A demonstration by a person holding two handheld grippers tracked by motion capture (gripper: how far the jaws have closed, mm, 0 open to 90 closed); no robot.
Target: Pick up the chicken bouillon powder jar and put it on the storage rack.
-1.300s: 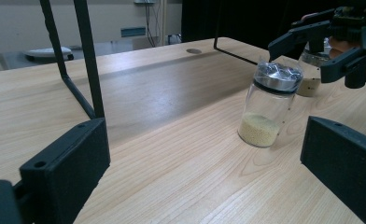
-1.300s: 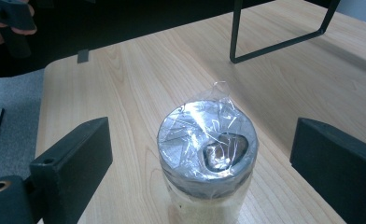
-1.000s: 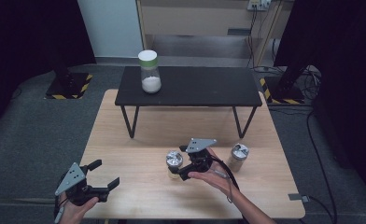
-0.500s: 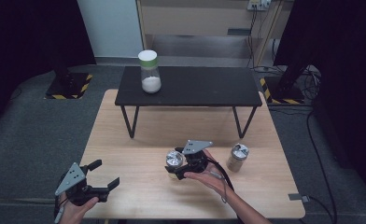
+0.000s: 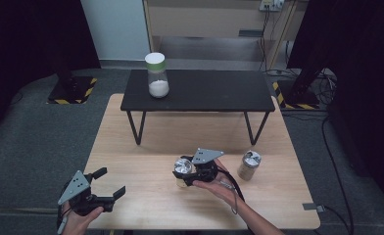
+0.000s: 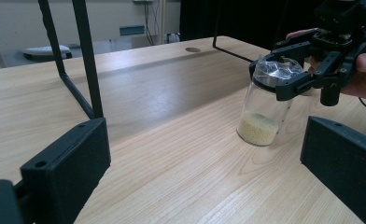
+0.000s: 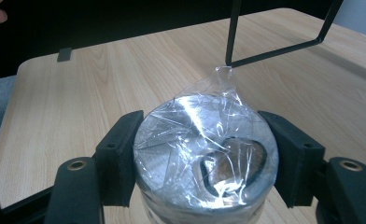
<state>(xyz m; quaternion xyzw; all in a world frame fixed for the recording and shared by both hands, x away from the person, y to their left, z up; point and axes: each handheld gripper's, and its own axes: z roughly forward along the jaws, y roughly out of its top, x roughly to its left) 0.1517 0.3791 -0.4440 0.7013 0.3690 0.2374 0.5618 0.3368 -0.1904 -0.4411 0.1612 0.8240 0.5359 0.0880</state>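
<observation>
The left gripper [image 5: 110, 183] hovers open at the table's [image 5: 131, 147] near-left edge. Mid-table, the right gripper [image 5: 189, 172] clamps the jar [image 6: 263, 119] at its cap, apparently over loose plastic film [image 7: 204, 135]. That film could let the jar slip or tip when lifted.

My two black jaws stand wide apart at the bottom, with only the wooden table [image 6: 181, 154] between them. Farther off, my right gripper [image 6: 284, 77] clamps the neck of a glass jar [image 6: 264, 112] covered with plastic film, with yellow grains inside.
</observation>
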